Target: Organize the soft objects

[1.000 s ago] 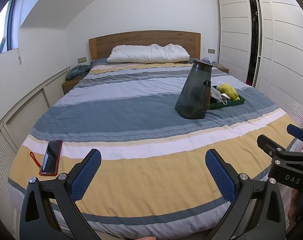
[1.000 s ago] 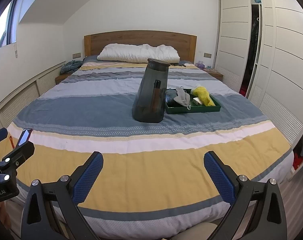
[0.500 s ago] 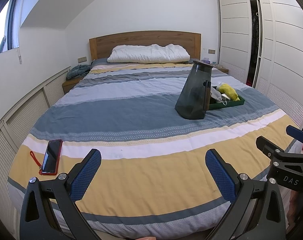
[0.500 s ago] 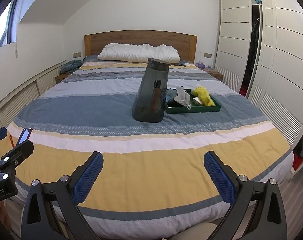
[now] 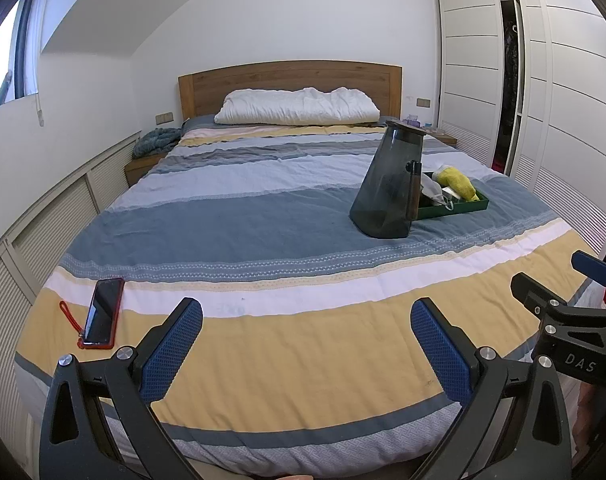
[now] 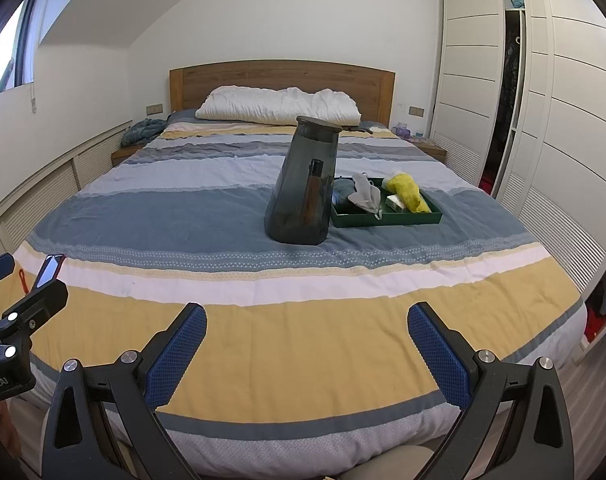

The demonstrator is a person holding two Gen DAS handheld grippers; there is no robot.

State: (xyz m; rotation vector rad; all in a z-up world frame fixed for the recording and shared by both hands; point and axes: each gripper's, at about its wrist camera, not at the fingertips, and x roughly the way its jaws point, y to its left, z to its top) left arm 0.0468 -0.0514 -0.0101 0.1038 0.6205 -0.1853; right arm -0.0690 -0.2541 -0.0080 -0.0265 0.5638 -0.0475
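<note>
A green tray [image 6: 387, 220] lies on the striped bed, holding a yellow soft item [image 6: 407, 194], a grey cloth piece [image 6: 365, 196] and a dark blue-grey soft item [image 6: 343, 192]. A tall dark smoky container [image 6: 303, 184] stands just left of the tray. The same tray [image 5: 463, 208], yellow item [image 5: 457, 184] and container [image 5: 391, 184] show in the left wrist view. My left gripper [image 5: 307, 340] and right gripper [image 6: 307, 340] are both open and empty, side by side over the foot of the bed, far from the tray.
A red-cased phone [image 5: 101, 312] lies at the near left of the bed [image 5: 263, 216]. A white pillow [image 5: 299, 106] leans on the wooden headboard. White wardrobes [image 6: 543, 100] line the right wall; low cabinets run along the left.
</note>
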